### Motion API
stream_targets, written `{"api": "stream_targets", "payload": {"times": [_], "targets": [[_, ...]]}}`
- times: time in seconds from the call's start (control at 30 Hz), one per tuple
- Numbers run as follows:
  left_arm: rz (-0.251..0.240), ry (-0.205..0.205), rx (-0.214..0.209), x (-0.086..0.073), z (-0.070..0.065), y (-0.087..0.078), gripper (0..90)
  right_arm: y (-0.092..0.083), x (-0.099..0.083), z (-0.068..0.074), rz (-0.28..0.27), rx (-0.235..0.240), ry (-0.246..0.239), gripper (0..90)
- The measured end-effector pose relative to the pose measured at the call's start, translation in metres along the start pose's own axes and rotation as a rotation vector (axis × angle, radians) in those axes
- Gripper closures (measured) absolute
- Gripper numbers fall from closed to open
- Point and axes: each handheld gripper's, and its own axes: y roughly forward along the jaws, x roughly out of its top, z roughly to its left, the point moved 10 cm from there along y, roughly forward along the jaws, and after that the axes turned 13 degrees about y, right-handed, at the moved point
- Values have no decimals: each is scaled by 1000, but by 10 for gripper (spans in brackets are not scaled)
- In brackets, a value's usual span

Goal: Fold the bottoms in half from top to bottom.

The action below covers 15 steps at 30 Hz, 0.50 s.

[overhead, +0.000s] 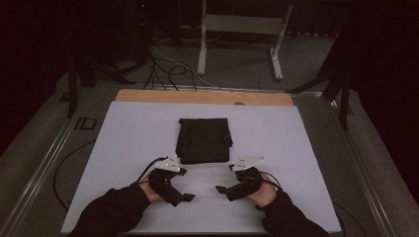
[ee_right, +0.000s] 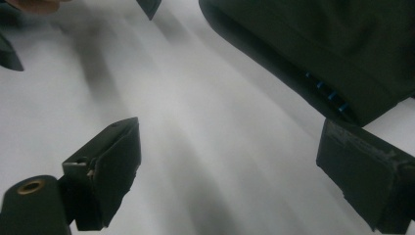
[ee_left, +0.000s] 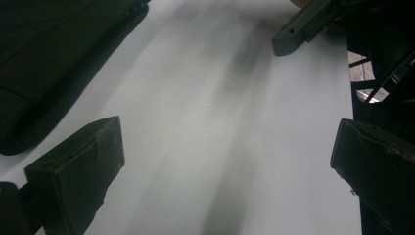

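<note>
A folded black garment (overhead: 203, 140) lies flat at the middle of the white sheet (overhead: 133, 143). My left gripper (overhead: 185, 184) rests low over the sheet just in front of the garment's near left corner, its jaws wide apart and empty. My right gripper (overhead: 226, 178) faces it from the right, near the garment's near right corner, also open. In the left gripper view, the left gripper (ee_left: 227, 166) spans bare sheet, with the garment (ee_left: 54, 54) at the upper left. In the right gripper view, the right gripper (ee_right: 235, 171) holds nothing, and the garment (ee_right: 333, 44) lies at the upper right.
A wooden strip (overhead: 197, 97) borders the sheet's far edge. On the floor beyond stand a pale metal frame (overhead: 242, 24) and loose cables (overhead: 163, 64). Another cable (overhead: 64, 163) curves along the table's left side. Dark sleeves enter from the bottom.
</note>
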Motion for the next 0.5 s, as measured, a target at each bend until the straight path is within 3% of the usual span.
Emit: {"api": "stream_targets", "payload": {"times": [0.33,0.5], "targets": [[-18,16,15,-2,-1,-7,1,-3,1,-2,-16,3,-3,94],[-13,-3,31,-9,1,-12,1,-4,-3,-3,-2,2,-11,94]]}}
